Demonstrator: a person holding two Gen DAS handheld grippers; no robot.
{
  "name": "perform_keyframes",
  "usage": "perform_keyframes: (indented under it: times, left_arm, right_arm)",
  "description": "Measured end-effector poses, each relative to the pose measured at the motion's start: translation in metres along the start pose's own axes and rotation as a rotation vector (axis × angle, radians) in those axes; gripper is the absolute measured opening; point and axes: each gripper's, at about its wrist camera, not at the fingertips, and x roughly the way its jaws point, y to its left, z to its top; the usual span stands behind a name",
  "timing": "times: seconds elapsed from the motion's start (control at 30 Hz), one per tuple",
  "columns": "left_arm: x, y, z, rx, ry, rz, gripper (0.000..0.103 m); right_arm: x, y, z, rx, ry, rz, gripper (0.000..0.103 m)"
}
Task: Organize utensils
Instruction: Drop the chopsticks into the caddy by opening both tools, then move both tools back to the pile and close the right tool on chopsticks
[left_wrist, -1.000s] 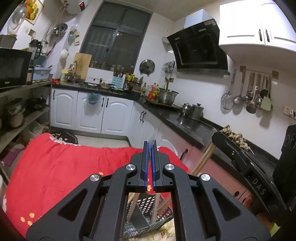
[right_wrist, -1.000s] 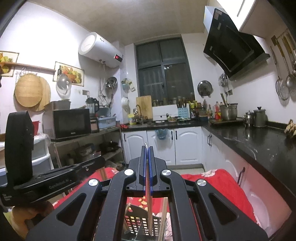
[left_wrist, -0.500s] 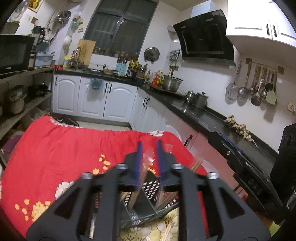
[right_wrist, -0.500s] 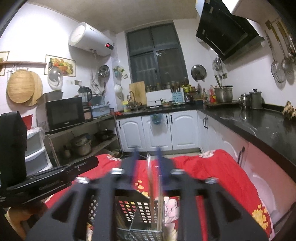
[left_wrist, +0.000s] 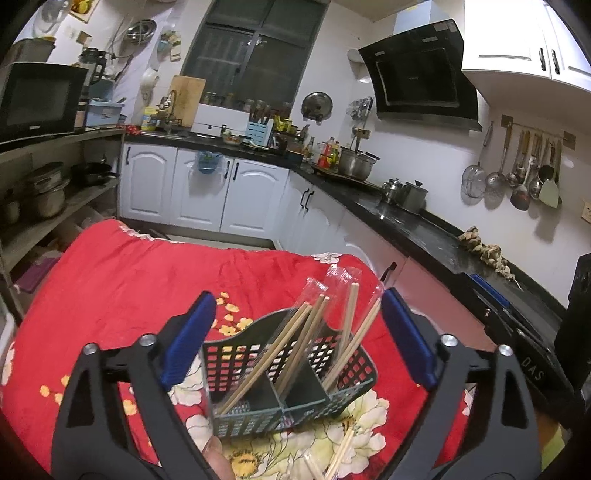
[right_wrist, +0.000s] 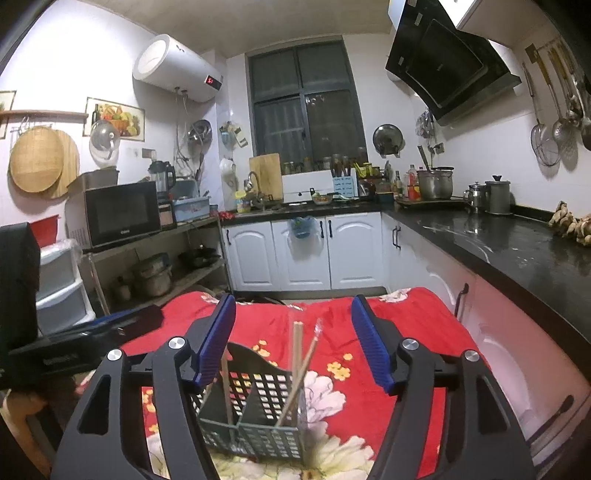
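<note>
A dark green mesh basket (left_wrist: 236, 354) with a divider stands on the red flowered cloth. Several wooden chopsticks (left_wrist: 266, 354) in clear sleeves lean upright in its two compartments. My left gripper (left_wrist: 297, 334) hangs just above them, its jaws opening wide, and its blue pads (left_wrist: 188, 332) touch nothing. In the right wrist view the basket (right_wrist: 258, 384) holds a chopstick pair (right_wrist: 296, 354) between the opening jaws of my right gripper (right_wrist: 293, 343); the pads stand clear of the pair. More loose chopsticks (left_wrist: 340, 454) lie on the cloth in front of the basket.
The red cloth (left_wrist: 122, 280) covers the table. A black counter (right_wrist: 517, 251) with white cabinets runs along the right and the back. An open shelf with a microwave (right_wrist: 118, 214) stands to the left. The left gripper's body (right_wrist: 74, 343) reaches in beside the right one.
Both grippers were shut on chopsticks; their jaws have spread and let them stand in the basket. Both hands have sunk, bringing the basket and table into view.
</note>
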Motion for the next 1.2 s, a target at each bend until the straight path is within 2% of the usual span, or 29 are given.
perform_keyframes:
  times: [0.1, 0.27, 0.37, 0.53, 0.93, 1.2]
  left_arm:
    - [-0.008, 0.003, -0.004, -0.004, -0.004, 0.005, 0.092]
    - [-0.02, 0.009, -0.012, -0.017, -0.006, 0.012, 0.092]
    - [-0.025, 0.012, -0.019, -0.025, 0.006, 0.013, 0.092]
    - [-0.028, 0.018, -0.031, -0.031, 0.029, 0.029, 0.092]
    - [-0.032, 0.032, -0.061, -0.049, 0.1, 0.058, 0.092]
    - [-0.031, 0.042, -0.081, -0.066, 0.151, 0.084, 0.092]
  right_arm:
    - [-0.004, -0.001, -0.005, -0.014, 0.018, -0.018, 0.063]
    - [-0.008, 0.002, -0.017, -0.036, 0.073, -0.054, 0.071]
    - [-0.012, 0.008, -0.023, -0.076, 0.094, -0.074, 0.072]
    - [-0.02, 0.017, -0.033, -0.105, 0.116, -0.067, 0.076]
    - [-0.028, 0.028, -0.056, -0.133, 0.187, -0.041, 0.076]
    - [-0.026, 0.038, -0.082, -0.175, 0.281, -0.038, 0.077]
